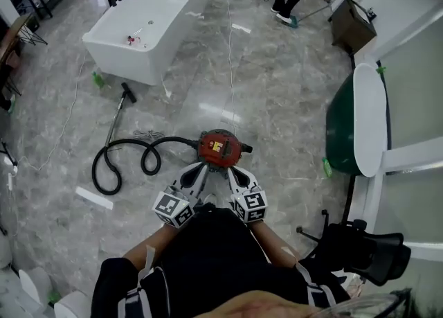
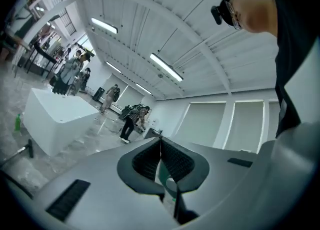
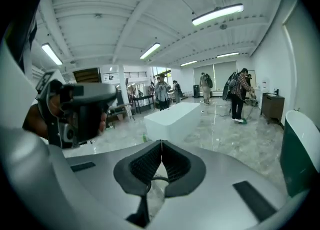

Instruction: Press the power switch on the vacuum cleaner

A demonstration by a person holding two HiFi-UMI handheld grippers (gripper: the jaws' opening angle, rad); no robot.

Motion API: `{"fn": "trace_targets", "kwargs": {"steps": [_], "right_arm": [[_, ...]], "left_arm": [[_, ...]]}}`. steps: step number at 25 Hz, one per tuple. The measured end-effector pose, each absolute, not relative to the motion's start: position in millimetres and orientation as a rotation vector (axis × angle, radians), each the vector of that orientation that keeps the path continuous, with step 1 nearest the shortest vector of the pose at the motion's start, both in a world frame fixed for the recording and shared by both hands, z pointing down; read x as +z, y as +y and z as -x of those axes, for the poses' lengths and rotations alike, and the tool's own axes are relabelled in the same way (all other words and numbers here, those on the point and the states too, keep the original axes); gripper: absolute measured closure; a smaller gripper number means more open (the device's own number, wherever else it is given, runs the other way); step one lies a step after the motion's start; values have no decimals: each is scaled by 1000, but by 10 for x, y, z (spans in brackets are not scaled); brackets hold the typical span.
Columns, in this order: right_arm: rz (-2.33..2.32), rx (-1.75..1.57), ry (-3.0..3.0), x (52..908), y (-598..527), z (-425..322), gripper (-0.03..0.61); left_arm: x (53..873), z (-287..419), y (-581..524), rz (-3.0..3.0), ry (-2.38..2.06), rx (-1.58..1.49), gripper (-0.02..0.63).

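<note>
Head view, nearest first. The left gripper (image 1: 199, 172) and the right gripper (image 1: 232, 173) were held close before the person's dark-clothed body, both angled down towards the floor. Each gripper view showed its jaws brought together, ribbed pads meeting at the tip with nothing between them. Just beyond the tips, on the polished stone floor (image 1: 277, 88), stood the red vacuum cleaner (image 1: 219, 148); a yellow label showed on its domed top, but the power switch itself could not be made out. Its black hose (image 1: 124, 161) looped away to the left, ending in a wand (image 1: 118, 112). Farther off stood a white bathtub (image 1: 149, 22).

Likely hazards:
- Neither gripper view showed the vacuum cleaner, so aim probably rested on the head view alone, and a press could land off the switch.
- A closed tip could skid across the rounded lid.
- The canister might shift on the smooth floor under an oblique push.
- The hose loop lay near enough to foul a step forward.
</note>
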State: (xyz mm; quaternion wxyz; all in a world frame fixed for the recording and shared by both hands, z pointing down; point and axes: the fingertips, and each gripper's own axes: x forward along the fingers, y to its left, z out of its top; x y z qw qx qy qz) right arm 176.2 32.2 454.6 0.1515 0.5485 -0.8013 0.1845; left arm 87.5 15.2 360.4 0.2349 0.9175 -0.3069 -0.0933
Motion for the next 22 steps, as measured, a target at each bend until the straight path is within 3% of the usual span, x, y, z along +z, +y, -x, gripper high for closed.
{"fn": "trace_targets", "kwargs": {"steps": [9,22], "right_arm": [[-1911,256,-2290,3577,722,-2047,561],[-2003,193,-2230,3541,867,-2087,562]], "left_arm": [[3325,-1381,484,-2620,-588,-241,595],[3373,-1493,600,-2656,-499,-215,595]]}}
